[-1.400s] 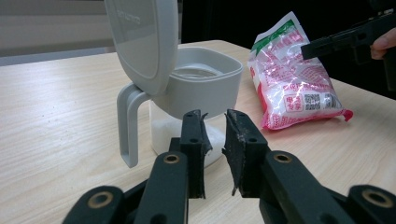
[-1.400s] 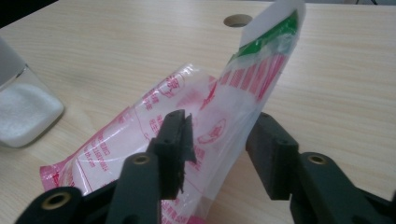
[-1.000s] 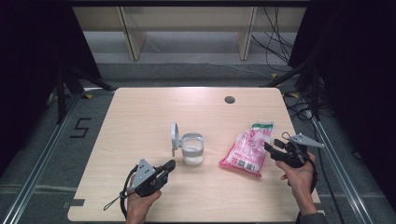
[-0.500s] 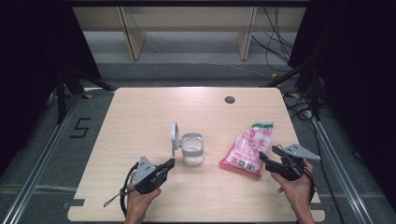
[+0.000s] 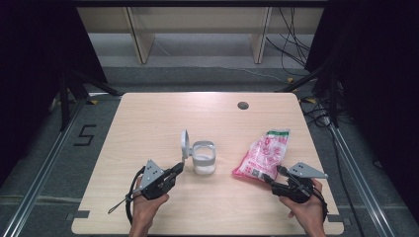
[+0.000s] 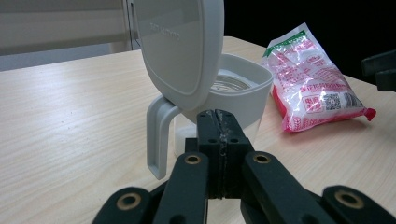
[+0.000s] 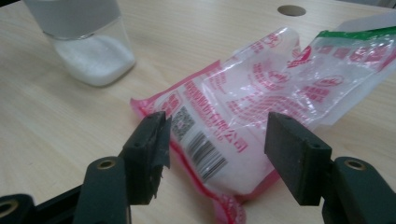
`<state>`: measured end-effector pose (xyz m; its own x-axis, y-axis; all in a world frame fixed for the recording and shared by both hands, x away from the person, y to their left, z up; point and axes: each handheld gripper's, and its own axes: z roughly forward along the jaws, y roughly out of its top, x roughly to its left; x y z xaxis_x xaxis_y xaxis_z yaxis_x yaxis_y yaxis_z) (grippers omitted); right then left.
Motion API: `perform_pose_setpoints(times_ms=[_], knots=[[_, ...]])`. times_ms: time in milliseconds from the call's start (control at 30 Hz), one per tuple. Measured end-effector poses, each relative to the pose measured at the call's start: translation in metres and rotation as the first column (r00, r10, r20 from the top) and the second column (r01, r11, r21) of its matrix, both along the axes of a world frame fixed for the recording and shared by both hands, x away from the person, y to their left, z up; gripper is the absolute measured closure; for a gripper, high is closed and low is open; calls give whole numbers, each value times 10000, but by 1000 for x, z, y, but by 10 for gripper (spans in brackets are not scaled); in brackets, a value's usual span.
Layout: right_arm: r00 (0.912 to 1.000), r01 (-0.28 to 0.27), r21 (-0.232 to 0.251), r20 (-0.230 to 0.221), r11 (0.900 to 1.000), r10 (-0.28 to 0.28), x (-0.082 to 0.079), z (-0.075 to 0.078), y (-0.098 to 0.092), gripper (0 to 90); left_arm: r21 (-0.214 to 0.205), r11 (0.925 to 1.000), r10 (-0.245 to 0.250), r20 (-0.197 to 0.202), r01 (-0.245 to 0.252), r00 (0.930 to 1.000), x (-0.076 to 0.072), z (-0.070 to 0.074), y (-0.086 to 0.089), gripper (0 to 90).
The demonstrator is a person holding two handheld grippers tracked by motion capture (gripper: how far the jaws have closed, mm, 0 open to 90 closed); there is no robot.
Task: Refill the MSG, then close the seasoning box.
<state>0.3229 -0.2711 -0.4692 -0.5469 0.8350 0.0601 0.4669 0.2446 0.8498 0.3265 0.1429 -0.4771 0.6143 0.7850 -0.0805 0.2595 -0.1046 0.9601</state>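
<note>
On the pale wood worktop [image 5: 148, 123], seen from above, a lidded container [image 5: 203, 158] stands open at the middle, with a pink bag [image 5: 263, 155] just right of it. The left gripper [image 6: 218, 122] has its jaws closed on nothing, near the container's handle. The right gripper [image 7: 215, 149] has jaws spread, lately widening, straddling the bag's near end without touching; closing squarely on the sealed edge should hold best. Red print and a barcode show, probably Chinese, unreadable.

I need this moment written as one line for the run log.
left gripper: shut, empty | right gripper: open, jaws just opening, at pink bag | jar: lid up
</note>
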Motion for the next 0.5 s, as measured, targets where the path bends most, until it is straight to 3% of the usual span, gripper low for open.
perform_pose_setpoints(times_ms=[33,67,100,133,167,200,267,333,433,467,500], knots=[[9996,106,98,-256,9999,-103,-3,0,2,404,51,10000,16,2,-16,10000,1,1,0,889],[9999,-119,-40,-37,9999,119,-2,-1,1,403,32,10000,33,-1,-33,10000,2,1,0,889],[9993,10,90,-374,10000,-7,-6,-1,4,403,31,10000,40,-12,-40,10000,2,2,-1,889],[9998,-100,13,-196,9999,100,-6,-2,4,403,45,10000,39,4,-39,10000,3,3,0,890],[9992,-80,49,-398,10000,82,-8,-2,5,403,-3,10000,68,44,-68,10000,4,3,-1,890],[9996,-225,6,-179,9997,225,-7,-3,4,403,29,10000,55,25,-55,10000,4,4,-1,890],[9991,-163,89,-397,9998,166,-10,-3,5,402,40,10000,71,72,-72,9999,6,6,-1,890],[9996,-227,-91,-146,9997,225,-10,-5,4,401,80,9999,79,53,-79,10000,8,7,-1,890],[9988,-226,186,-430,9996,233,-15,-4,7,400,1,9998,199,-78,-199,9998,9,9,-2,889],[9991,-361,-16,-212,9993,360,-14,-5,5,400,33,9998,194,-87,-194,9998,10,9,-2,889],[9987,-396,-31,-309,9992,395,-14,-5,5,399,-15,9998,202,-79,-202,9998,11,10,-2,889]])
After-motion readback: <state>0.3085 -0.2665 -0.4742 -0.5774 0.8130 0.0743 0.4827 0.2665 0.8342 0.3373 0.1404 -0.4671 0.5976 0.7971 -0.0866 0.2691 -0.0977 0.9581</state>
